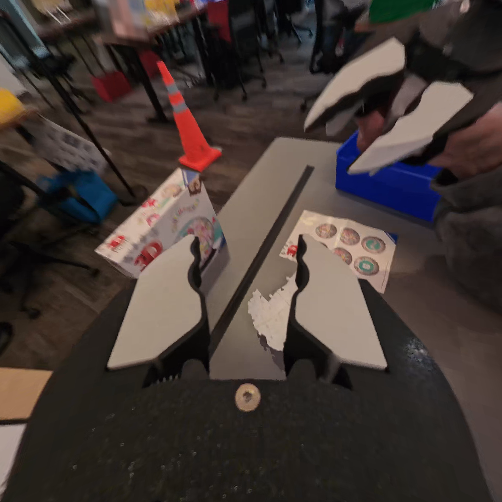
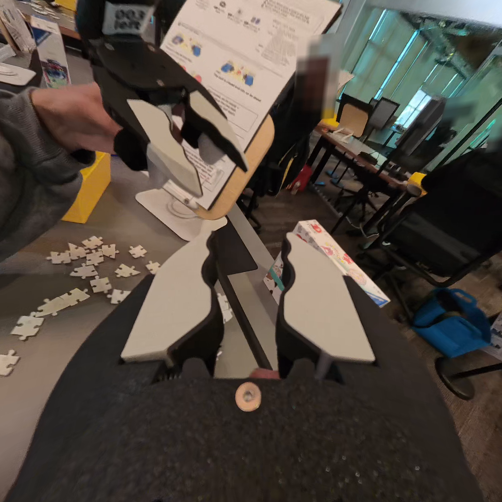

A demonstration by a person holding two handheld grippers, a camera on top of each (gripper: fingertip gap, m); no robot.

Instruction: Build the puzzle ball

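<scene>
left wrist view: the left gripper (image 1: 248,240) hangs over the grey table (image 1: 271,173), jaws wide apart and empty. the dark groove (image 1: 274,233) along the table runs between its fingers. just right of the groove lies a joined patch of white puzzle pieces (image 1: 271,312), partly hidden by the right finger; past it, a printed sheet (image 1: 350,244). the puzzle box (image 1: 163,233) stands at the table's left edge. the right gripper (image 1: 328,146) hovers above the blue bin (image 1: 385,184), jaws apart, with nothing visibly between them.

right wrist view: left of the groove (image 2: 244,312), loose pieces (image 2: 92,266) lie scattered with bare table between them. right of it the table edge drops to the floor (image 2: 312,206).
</scene>
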